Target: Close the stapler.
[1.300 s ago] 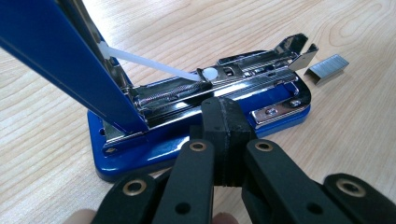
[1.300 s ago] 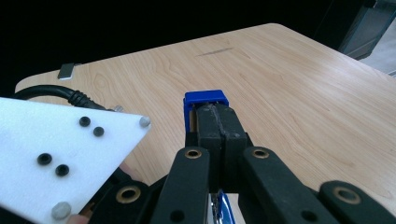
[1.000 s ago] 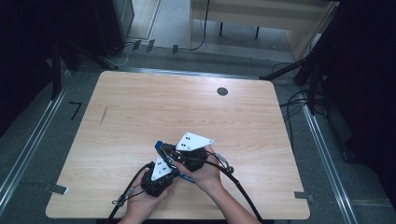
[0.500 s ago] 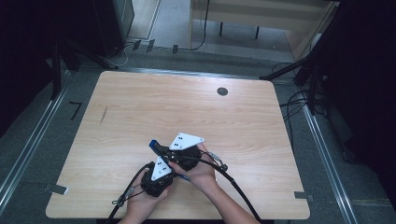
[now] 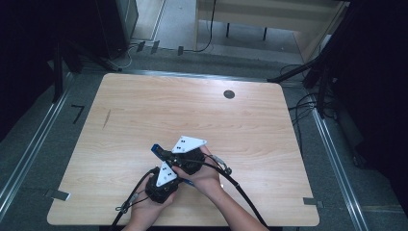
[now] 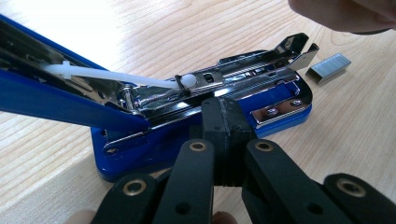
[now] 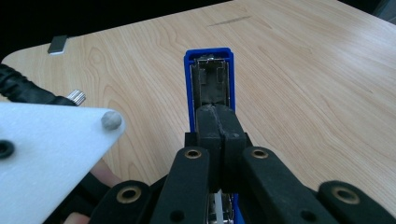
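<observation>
So we've got a blue stapler (image 6: 196,126) sitting near the front edge of the table (image 5: 269,120), swung wide open like it's about to be reloaded. Its base lies flat on the wood with the shiny magazine rail exposed, and the blue top cover (image 7: 208,70) is lifted up and away. That makes sense to us: a strip of staples (image 6: 328,67) lies on the table just beside the nose end of the base, ready to go into the rail.

The left tool (image 6: 226,116) has its jaws pressed together, tips right against the side of the base, probably pinning it so it doesn't skate around. The right tool (image 7: 218,123) is also closed, and its tips sit at the underside of the raised cover, propping it open as far as we can tell; whether it actually pinches anything there is hard to see.

In the high view, the stapler's long axis runs diagonally, the raised cover pointing up and away toward the far left of the table (image 5: 155,148).
</observation>
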`<control>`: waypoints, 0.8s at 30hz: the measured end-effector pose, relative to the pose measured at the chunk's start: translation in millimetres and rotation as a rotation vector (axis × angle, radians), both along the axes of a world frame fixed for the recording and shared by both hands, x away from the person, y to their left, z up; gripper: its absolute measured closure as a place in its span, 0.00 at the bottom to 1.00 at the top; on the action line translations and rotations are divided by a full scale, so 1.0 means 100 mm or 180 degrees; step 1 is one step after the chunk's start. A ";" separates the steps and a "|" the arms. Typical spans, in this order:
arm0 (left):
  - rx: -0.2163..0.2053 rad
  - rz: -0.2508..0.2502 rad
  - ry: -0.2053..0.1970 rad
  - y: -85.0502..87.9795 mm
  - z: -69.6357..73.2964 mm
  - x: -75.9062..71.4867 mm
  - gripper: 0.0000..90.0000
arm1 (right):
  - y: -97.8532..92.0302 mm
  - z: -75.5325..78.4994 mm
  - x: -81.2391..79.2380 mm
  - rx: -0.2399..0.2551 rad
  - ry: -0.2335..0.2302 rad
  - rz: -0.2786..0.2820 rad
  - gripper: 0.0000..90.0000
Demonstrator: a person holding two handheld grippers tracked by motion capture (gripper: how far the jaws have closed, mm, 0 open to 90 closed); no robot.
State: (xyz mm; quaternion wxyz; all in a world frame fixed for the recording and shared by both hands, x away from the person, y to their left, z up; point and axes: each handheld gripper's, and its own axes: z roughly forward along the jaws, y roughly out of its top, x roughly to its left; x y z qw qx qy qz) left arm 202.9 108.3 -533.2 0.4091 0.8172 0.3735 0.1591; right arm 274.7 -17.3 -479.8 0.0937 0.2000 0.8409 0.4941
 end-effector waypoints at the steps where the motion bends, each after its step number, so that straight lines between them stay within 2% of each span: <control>1: 0.0007 -0.0004 -0.0003 0.00 0.00 0.00 1.00 | 0.02 -0.01 0.01 -0.0024 0.0015 0.0000 1.00; 9: 0.0005 -0.0005 0.0003 0.00 0.00 0.00 1.00 | 0.07 -0.08 0.03 -0.0077 0.0041 -0.0009 1.00; 24: 0.0009 -0.0009 0.0019 0.01 0.00 0.01 1.00 | 0.19 -0.19 0.07 -0.0328 0.0117 -0.0035 1.00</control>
